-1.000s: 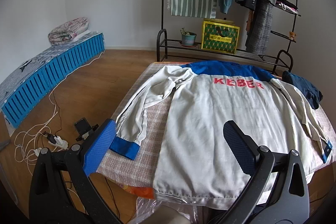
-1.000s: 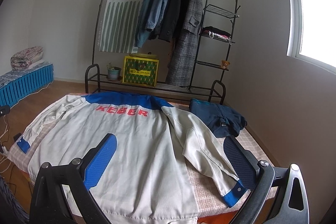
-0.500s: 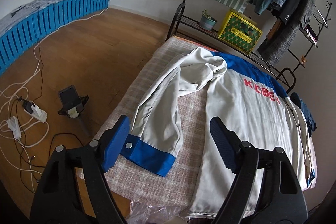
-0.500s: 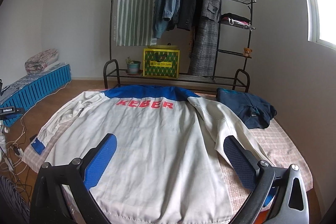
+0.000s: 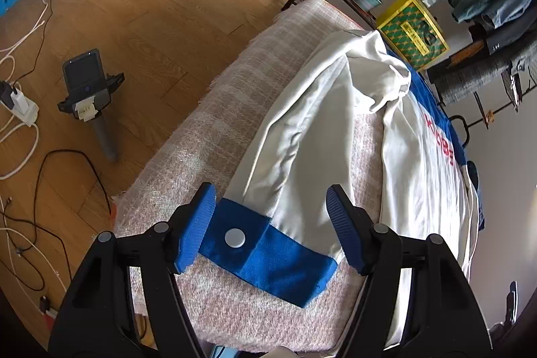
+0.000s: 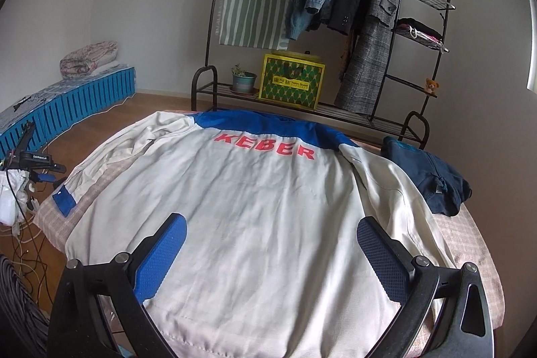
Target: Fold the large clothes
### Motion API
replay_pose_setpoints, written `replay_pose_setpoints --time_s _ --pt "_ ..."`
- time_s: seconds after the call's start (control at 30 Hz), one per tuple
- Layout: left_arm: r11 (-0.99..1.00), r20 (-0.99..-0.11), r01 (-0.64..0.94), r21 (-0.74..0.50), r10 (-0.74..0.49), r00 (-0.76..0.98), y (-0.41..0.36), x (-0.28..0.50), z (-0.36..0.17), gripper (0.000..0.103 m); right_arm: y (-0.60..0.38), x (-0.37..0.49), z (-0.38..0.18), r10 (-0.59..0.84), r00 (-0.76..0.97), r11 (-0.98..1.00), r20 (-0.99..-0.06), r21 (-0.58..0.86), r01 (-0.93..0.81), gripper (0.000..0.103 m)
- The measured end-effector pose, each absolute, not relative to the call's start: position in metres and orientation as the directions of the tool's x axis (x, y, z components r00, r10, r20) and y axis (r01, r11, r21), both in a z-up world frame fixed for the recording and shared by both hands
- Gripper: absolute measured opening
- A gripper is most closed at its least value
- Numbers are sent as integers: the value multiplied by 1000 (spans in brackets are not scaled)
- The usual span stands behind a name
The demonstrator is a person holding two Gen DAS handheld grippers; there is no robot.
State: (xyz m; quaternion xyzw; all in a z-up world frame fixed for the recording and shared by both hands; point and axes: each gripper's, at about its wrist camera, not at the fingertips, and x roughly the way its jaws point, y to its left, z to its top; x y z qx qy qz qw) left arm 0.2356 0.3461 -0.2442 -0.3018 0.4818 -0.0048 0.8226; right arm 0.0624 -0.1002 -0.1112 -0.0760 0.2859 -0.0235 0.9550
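Observation:
A large white jacket (image 6: 261, 217) with a blue yoke and red lettering lies back-up, spread flat on the cloth-covered table (image 5: 235, 96). Its left sleeve (image 5: 302, 136) runs along the table's left side and ends in a blue cuff (image 5: 268, 254) with a white snap. My left gripper (image 5: 268, 200) hangs low over that cuff with its jaws closing; the cuff lies between the blue pads, which stand clear of it. Over the jacket's near hem my right gripper (image 6: 271, 220) is open with nothing between its fingers. The right sleeve (image 6: 396, 197) lies along the jacket's right edge.
A folded navy garment (image 6: 433, 176) sits at the table's far right corner. Behind the table stands a black clothes rack (image 6: 335, 22) with hung coats and a yellow box (image 6: 290, 83). On the wooden floor to the left are a phone on a stand (image 5: 87, 83) and cables (image 5: 20, 123).
My left gripper swung left and down from over the jacket's body to the left cuff, and its jaws narrowed. The right gripper shifted left and slightly down, now centred over the hem.

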Motion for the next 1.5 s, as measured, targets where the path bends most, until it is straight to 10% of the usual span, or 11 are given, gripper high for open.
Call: replay_pose_setpoints --time_s 0.27,0.37,0.57,0.73,1.13,1.5 --pt "743 -758 -328 -584 -354 548 368 240 -262 69 -81 70 -123 -68 822 980 -566 -192 -51 103" --pt "765 -785 -327 -555 -352 511 364 242 -272 45 -76 75 -129 -56 813 979 -579 -193 -70 103" --pt "894 -852 -259 -365 -209 480 335 248 -271 43 -64 78 -135 -29 803 975 -596 -192 -107 103" --pt "944 -868 -215 -251 -121 482 316 252 -266 14 -60 81 -137 -31 797 974 -603 -196 -111 103" --pt "982 -681 -154 -111 38 731 292 215 -157 7 -55 103 -147 32 749 969 -662 -164 -186 101" --pt "995 -600 87 -42 -95 794 207 165 -105 6 -71 212 -158 403 549 915 -732 305 -264 52"
